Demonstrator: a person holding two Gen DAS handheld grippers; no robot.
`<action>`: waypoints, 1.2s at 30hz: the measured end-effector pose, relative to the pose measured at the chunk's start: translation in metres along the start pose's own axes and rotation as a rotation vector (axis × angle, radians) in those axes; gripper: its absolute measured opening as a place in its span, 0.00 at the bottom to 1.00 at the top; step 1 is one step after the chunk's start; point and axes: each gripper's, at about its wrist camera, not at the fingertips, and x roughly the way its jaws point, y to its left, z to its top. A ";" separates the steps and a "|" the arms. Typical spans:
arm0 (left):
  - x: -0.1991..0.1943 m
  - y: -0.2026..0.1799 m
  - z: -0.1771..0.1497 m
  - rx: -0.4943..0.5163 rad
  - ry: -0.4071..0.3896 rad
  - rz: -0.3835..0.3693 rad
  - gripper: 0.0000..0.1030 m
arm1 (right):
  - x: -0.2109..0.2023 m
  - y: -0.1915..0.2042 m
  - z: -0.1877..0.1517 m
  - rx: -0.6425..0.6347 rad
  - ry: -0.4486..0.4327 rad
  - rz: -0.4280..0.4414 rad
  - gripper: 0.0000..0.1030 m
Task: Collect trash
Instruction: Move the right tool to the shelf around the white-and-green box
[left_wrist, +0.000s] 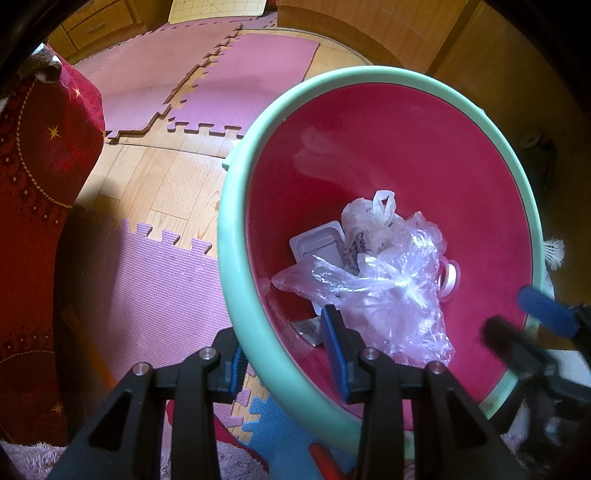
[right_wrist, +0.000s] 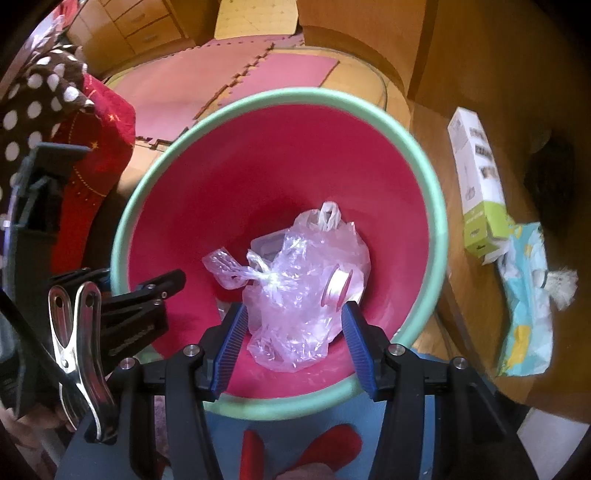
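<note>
**Both grippers hanging over the trash bin, one gripping its rim**

The left gripper (left_wrist: 288, 354) is pointing down at the near-left edge of the bin (left_wrist: 236, 206), its two blue pads straddling the mint-green rim and pinching it, one pad outside and one inside the pink wall. The right gripper (right_wrist: 291, 343) is hovering over the bin's (right_wrist: 439, 221) mouth near its near rim with its jaws spread; nothing is being pinched between them. Below that gap, crumpled clear plastic bags (right_wrist: 295, 288) are lying at the bottom of the bin, along with a white tray (left_wrist: 317, 243) and a small white roll (right_wrist: 336, 288). The upper part of the bin's inside is standing open above the trash.

The bin is sitting on a wooden floor (left_wrist: 173, 177) partly covered by pink puzzle mats (left_wrist: 155, 288), with a blue mat (left_wrist: 273, 424) at the near side. To the right, a white and green box (right_wrist: 480, 184) and a crumpled light-blue wrapper (right_wrist: 524, 302) are lying on the floor close beside the bin. A red patterned cloth (left_wrist: 44, 158) is crowding the left side, and wooden cabinets (left_wrist: 369, 33) are closing off the far end.
</note>
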 end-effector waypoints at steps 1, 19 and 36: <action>0.000 0.000 0.000 0.000 0.000 0.000 0.37 | -0.007 0.001 0.002 -0.006 -0.017 -0.002 0.53; -0.001 0.001 0.001 0.001 0.000 0.001 0.37 | -0.064 -0.061 0.027 0.089 -0.164 -0.169 0.52; -0.002 0.003 0.002 0.003 -0.002 0.005 0.37 | -0.018 -0.117 0.021 0.297 -0.037 -0.242 0.52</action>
